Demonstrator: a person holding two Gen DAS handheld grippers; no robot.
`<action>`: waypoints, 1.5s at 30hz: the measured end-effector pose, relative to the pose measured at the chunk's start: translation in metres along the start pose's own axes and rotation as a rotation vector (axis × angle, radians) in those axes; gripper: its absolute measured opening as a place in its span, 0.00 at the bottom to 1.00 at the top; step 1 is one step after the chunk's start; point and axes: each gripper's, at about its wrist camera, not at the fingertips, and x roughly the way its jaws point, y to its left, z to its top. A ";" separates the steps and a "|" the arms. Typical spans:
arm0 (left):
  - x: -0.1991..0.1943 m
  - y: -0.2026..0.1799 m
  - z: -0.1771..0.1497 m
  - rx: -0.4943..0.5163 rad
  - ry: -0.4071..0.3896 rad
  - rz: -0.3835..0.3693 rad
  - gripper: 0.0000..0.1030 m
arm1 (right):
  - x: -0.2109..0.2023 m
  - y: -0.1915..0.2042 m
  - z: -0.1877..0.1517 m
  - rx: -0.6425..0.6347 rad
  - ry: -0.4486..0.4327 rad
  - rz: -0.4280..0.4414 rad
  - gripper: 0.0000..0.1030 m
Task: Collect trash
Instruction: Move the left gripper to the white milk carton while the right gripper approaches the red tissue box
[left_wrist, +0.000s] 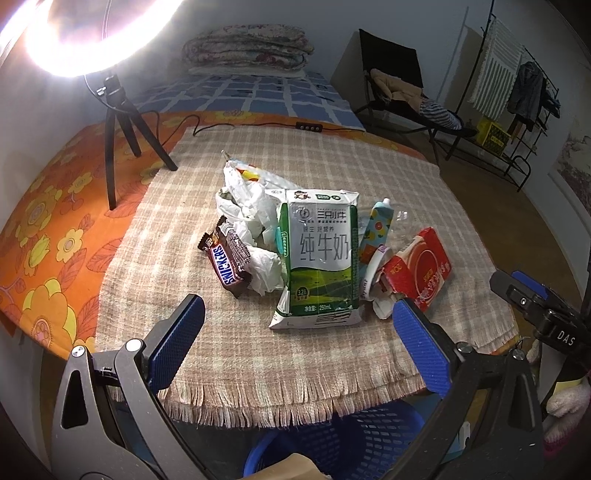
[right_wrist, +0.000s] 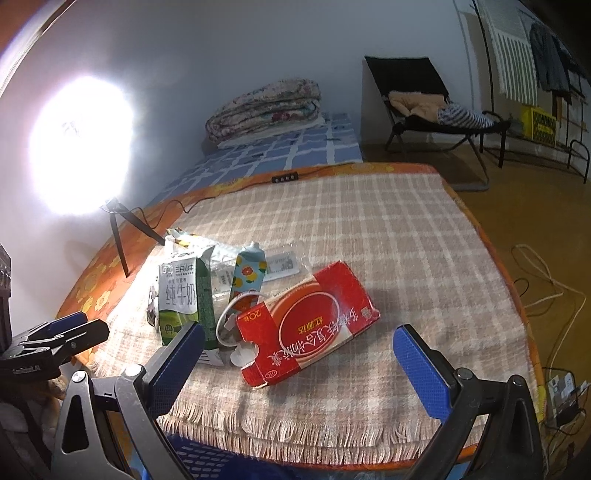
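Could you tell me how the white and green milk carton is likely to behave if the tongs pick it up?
The milk carton looks dented and flattened at its bottom edge, so it is probably empty, light and apt to crush further under a squeeze. Its glossy faces may be slippery. It leans on crumpled tissue, so lifting it could shift that.

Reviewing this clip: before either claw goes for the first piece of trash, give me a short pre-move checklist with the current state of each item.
1. Left claw open and empty: ok.
2. Right claw open and empty: ok.
3. Milk carton straight ahead of the left claw, nothing on top of it: ok.
4. Red box lies flat ahead of the right claw, unobstructed: ok.
5. Blue basket sits below the table's near edge: ok.
6. Basket has room left: cannot tell.
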 end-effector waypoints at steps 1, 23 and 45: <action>0.002 0.000 0.002 -0.002 0.006 0.002 1.00 | 0.002 -0.002 0.000 0.007 0.007 0.002 1.00; 0.064 -0.017 0.025 -0.019 0.112 0.009 1.00 | 0.065 -0.043 -0.001 0.196 0.234 0.036 0.99; 0.128 -0.028 0.052 -0.036 0.174 0.073 1.00 | 0.119 -0.057 -0.005 0.366 0.274 0.145 0.90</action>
